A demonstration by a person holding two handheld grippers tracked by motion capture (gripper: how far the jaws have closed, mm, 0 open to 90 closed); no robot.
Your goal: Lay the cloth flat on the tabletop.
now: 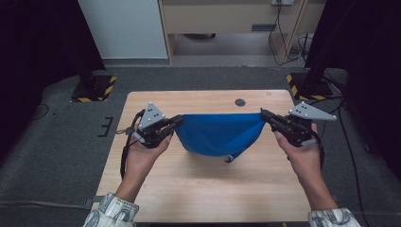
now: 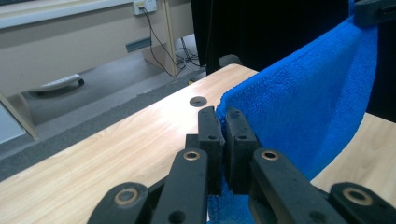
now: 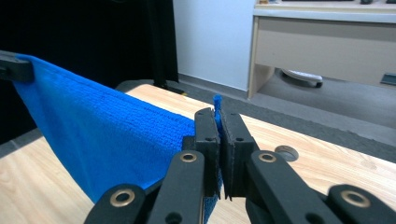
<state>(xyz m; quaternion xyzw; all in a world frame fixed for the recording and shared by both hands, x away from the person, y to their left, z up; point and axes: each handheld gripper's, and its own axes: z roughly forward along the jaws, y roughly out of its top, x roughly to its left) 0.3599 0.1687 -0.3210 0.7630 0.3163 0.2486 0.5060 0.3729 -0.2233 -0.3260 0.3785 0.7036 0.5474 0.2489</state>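
Cloth [image 1: 218, 135] is bright blue w/ fine ribbed terry texture, one solid shade. Table [image 1: 198, 184] is light wood grain w/ a dark grey round hole cap [image 1: 240, 102]. Both grippers, left [image 1: 177, 122] & right [image 1: 265, 115], are black w/ grey top plates. Sleeves [image 1: 111, 212] are white w/ dark print. Stand bases [image 1: 93, 87] have yellow-black stripes.

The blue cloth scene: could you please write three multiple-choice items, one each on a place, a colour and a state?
1. Where does the cloth hang?
A. between the two grippers
B. on the floor
C. folded flat on the table

2. What colour is the cloth?
A. red
B. blue
C. white

3. How stands the left hand-held gripper?
A. wide open
B. shut on nothing
C. shut on the cloth

Answers: 1 A, each corner is held and the middle sags; 2 B, plainly blue; 3 C, the jaws pinch its edge, as does the right hand-held gripper.
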